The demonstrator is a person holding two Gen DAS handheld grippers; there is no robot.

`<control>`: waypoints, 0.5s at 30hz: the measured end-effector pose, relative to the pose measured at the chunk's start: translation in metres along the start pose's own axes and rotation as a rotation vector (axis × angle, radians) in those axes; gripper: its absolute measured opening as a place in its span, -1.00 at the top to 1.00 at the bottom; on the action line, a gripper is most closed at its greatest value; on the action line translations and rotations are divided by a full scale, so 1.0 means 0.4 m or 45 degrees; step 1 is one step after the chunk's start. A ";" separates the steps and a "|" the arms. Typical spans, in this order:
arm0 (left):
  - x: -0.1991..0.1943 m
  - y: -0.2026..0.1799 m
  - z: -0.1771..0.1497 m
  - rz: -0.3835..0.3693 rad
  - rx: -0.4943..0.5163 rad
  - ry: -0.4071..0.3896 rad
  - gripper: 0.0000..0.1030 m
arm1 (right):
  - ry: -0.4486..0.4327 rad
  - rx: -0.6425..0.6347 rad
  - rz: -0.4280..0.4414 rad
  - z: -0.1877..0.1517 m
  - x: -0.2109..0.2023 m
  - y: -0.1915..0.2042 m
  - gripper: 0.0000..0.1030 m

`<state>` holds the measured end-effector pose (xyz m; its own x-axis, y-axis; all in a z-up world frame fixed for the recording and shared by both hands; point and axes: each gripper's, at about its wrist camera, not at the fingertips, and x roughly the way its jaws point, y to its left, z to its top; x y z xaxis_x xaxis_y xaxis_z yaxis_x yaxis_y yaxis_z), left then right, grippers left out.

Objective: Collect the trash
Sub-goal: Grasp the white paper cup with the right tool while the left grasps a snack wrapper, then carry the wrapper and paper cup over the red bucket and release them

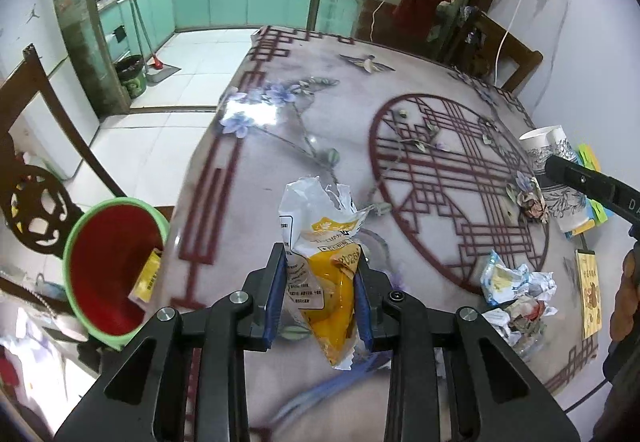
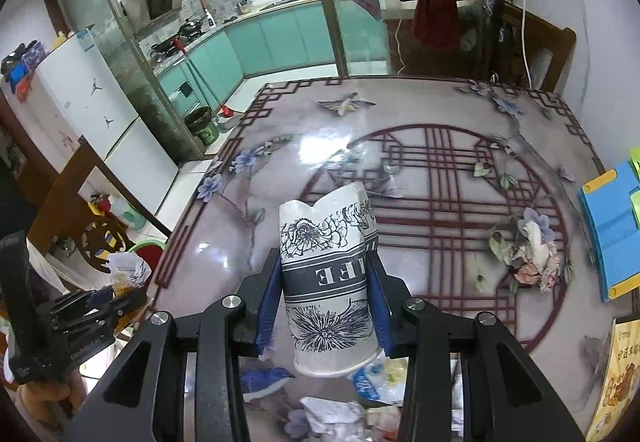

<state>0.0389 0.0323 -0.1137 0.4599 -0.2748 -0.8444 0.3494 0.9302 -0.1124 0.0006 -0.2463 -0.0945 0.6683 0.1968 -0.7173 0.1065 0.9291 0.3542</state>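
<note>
My left gripper [image 1: 320, 262] is shut on a torn white-and-yellow snack wrapper [image 1: 324, 254], held above the patterned table [image 1: 312, 97]. Left of it stands a bin [image 1: 114, 270] with a green rim and red inside, a yellow wrapper lying in it. My right gripper [image 2: 326, 262] is shut on a dented white paper cup [image 2: 330, 274] with dark flower print, lifted over the table [image 2: 400, 113]. In the left wrist view that cup [image 1: 554, 169] and the right gripper's dark finger show at the right edge. In the right wrist view the left gripper [image 2: 116, 296] shows at lower left.
A heap of crumpled paper and wrappers [image 1: 516, 298] lies on the table's near right. A crumpled flowery scrap [image 2: 532, 258] lies further right, beside a blue-and-yellow folder [image 2: 612, 230]. A dark wooden chair [image 1: 32, 177] stands behind the bin. A yellow card [image 1: 588, 294] lies at the edge.
</note>
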 end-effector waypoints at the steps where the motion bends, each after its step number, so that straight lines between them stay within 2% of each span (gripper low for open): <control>1: 0.001 0.013 0.004 -0.001 -0.001 -0.001 0.44 | 0.002 -0.002 0.001 0.001 0.004 0.011 0.27; 15: 0.007 0.201 0.029 0.013 -0.038 0.004 0.44 | 0.028 -0.042 0.026 0.013 0.073 0.220 0.27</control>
<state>0.0778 0.1037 -0.1189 0.4608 -0.2647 -0.8471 0.3204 0.9398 -0.1193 0.0334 -0.1603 -0.0814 0.6535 0.2223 -0.7236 0.0685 0.9346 0.3490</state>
